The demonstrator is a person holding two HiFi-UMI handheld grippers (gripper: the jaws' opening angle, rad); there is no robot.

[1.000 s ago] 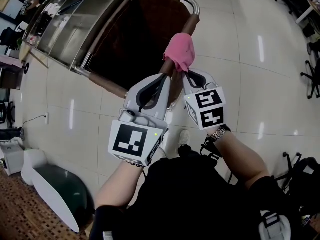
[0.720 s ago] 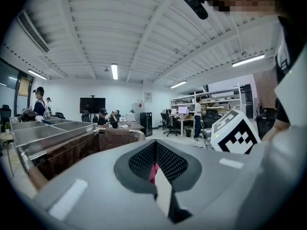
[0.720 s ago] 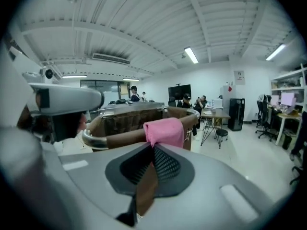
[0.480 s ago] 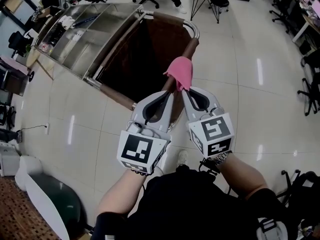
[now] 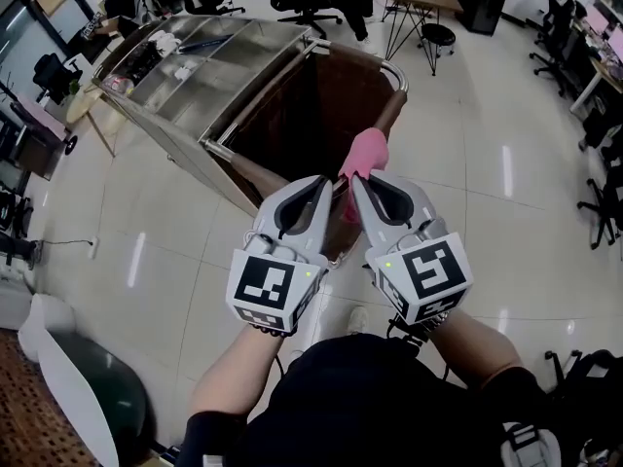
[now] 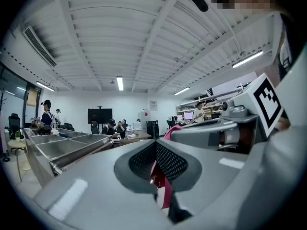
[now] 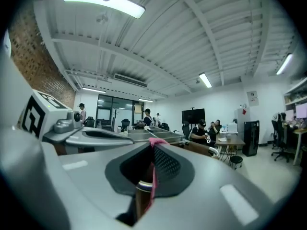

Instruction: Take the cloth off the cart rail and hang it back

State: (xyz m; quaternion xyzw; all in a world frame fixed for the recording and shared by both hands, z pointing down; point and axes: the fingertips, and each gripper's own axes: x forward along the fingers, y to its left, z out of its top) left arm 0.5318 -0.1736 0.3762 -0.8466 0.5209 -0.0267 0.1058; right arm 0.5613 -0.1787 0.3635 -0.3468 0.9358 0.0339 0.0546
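The pink cloth [image 5: 366, 152] is bunched over the brown rail [image 5: 390, 112] of the steel cart [image 5: 200, 61]. My left gripper [image 5: 329, 184] and right gripper [image 5: 356, 180] sit side by side just below it, tips nearly touching, each shut on a lower edge of the cloth. In the left gripper view, pink cloth [image 6: 162, 182] shows pinched between the closed jaws of the left gripper [image 6: 155, 147]. The right gripper view has a thin strip of the cloth [image 7: 153, 175] caught in the right gripper [image 7: 153, 150], with the brown rail [image 7: 142, 200] right beneath.
The cart's open dark well [image 5: 311, 115] lies behind the rail. A stool [image 5: 438, 35] and a desk stand beyond the cart, office chairs [image 5: 605, 154] at the right. A white and green object [image 5: 92, 392] lies on the floor at lower left. People sit in the background.
Both grippers have drawn the cloth nearer to me, and it looks narrower and more gathered. The head view has lifted and shows more of the room.
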